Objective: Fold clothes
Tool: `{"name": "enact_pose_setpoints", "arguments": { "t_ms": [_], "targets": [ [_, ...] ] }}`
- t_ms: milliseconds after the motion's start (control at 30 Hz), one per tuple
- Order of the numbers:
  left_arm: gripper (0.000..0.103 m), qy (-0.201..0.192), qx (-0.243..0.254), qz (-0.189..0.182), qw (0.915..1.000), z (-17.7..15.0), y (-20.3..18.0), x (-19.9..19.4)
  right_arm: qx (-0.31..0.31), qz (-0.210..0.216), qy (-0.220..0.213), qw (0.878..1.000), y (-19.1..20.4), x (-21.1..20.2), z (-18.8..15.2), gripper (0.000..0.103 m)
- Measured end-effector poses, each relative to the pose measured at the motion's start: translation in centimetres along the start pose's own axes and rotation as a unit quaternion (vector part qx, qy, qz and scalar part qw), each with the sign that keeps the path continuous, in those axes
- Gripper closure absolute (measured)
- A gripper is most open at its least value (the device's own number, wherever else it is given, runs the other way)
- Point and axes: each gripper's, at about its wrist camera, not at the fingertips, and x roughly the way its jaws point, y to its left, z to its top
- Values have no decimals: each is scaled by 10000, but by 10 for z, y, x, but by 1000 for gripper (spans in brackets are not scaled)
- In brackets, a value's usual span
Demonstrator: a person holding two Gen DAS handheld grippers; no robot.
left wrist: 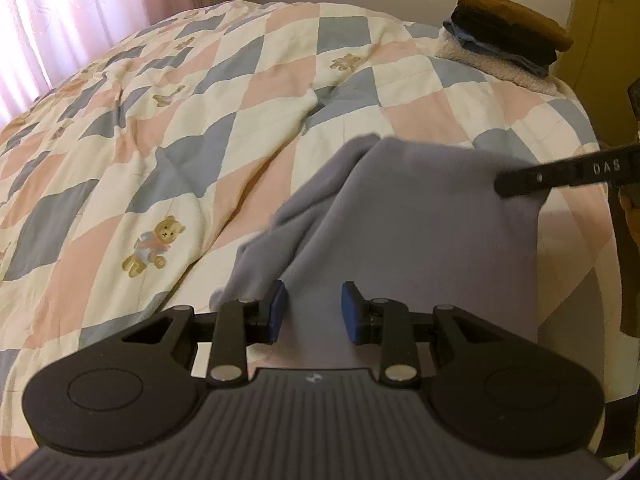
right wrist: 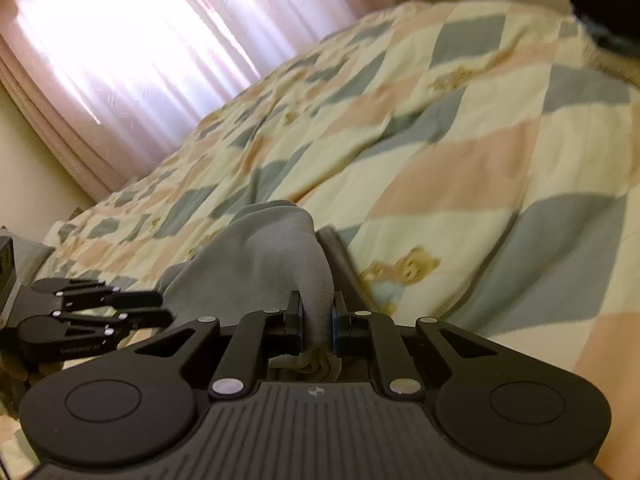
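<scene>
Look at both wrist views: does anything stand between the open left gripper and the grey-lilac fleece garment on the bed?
Nothing visible does. The left gripper hangs open directly over the grey-lilac fleece garment, with only bare cloth between its blue pads. The right gripper is already shut on a bunched fold of it, off to the side.

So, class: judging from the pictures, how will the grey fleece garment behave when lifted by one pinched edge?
The grey fleece garment likely flops: it drapes in soft folds from the right gripper. Probably light, since one pinch holds it. Its fuzzy surface suggests little slipping.
</scene>
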Motion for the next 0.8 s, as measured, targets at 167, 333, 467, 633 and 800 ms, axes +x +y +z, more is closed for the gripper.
{"name": "enact_pose_setpoints", "arguments": {
  "t_ms": [167, 333, 467, 633, 800],
  "targets": [
    [76, 136, 83, 84, 9998, -9, -6, 14, 341, -362, 473, 9976, -18, 25, -7, 68],
    [85, -30, 147, 24, 9999, 1, 0, -6, 15, -727, 20, 9974, 2, 3, 7, 55],
    [84, -222, 278, 28, 9994, 18, 19, -16, -686, -446, 196, 9965, 27, 1, 3, 68],
    [74, 102, 1015, -186, 9946, 26, 26, 27, -1043, -419, 665, 9914, 26, 29, -16, 68],
    [101, 1, 915, -796, 9926, 27, 37, 39, -1158, -495, 781, 9890, 21, 36, -20, 67]
  ]
}}
